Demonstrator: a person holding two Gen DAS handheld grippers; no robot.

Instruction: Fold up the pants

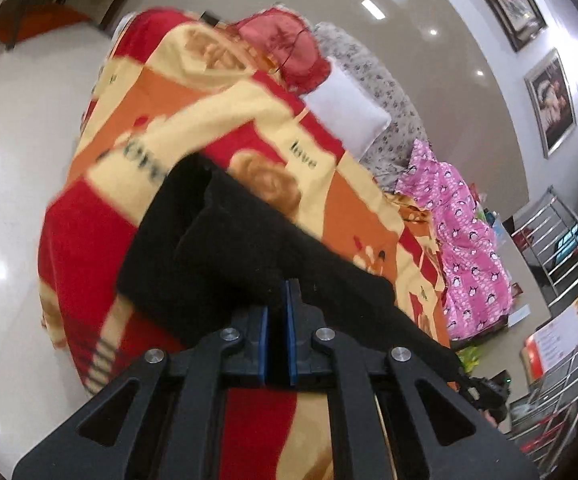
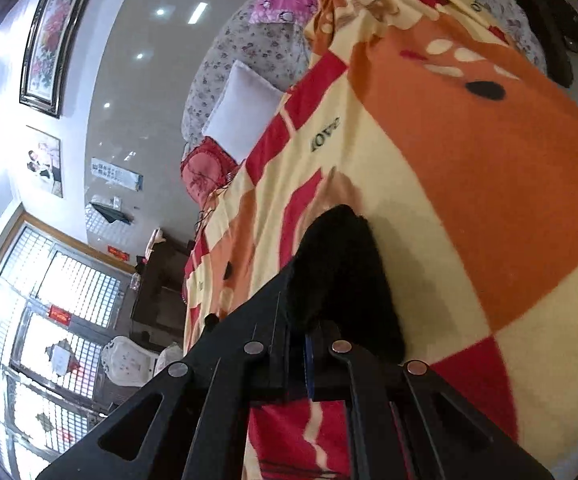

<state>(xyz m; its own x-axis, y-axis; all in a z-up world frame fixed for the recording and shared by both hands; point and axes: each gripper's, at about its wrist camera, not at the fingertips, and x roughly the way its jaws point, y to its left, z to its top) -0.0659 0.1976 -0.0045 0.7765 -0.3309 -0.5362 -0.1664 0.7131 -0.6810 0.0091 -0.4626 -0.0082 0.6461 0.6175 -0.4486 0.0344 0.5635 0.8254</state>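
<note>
The black pants (image 1: 217,248) hang lifted over a bed covered by a red, orange and yellow blanket (image 1: 137,216). My left gripper (image 1: 277,300) is shut on an edge of the pants, its blue pads pinching the cloth, and the fabric drapes away to the left and right. In the right wrist view my right gripper (image 2: 303,336) is shut on another part of the pants (image 2: 341,264), which bunch up in front of the fingers above the blanket (image 2: 469,208).
A white pillow (image 1: 345,112), a red cushion (image 1: 285,48) and a pink penguin-print cloth (image 1: 465,248) lie at the bed's far side. A metal rack (image 1: 561,280) stands at right. Shiny floor (image 1: 9,160) surrounds the bed. Windows (image 2: 49,320) and chairs show in the right wrist view.
</note>
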